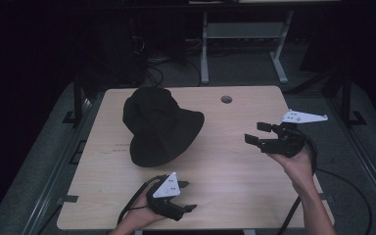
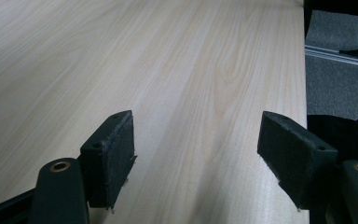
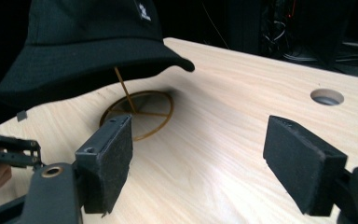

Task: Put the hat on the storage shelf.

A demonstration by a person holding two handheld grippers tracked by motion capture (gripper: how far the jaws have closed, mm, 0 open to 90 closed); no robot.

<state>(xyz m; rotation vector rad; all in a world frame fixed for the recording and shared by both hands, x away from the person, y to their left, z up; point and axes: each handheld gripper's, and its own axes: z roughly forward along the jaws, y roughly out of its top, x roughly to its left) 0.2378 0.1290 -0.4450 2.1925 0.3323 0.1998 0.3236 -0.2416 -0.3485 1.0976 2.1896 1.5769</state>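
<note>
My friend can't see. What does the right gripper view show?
A black hat sits on a thin gold stand on a light wooden table. The right gripper is open, its two black jaws wide apart in front and aimed toward the hat. A round hole is in the table at right.

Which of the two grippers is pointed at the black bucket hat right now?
The right gripper: its jaws face the black bucket hat on its stand. The left gripper points away over bare table.

The room is dim, its surroundings nearly black. Light falls from above onto the pale wooden tabletop (image 1: 235, 161), brightest in the left gripper view. The black fabric bucket hat (image 3: 88, 42) casts a soft shadow beneath its brim. Near jaws look slightly soft.
</note>
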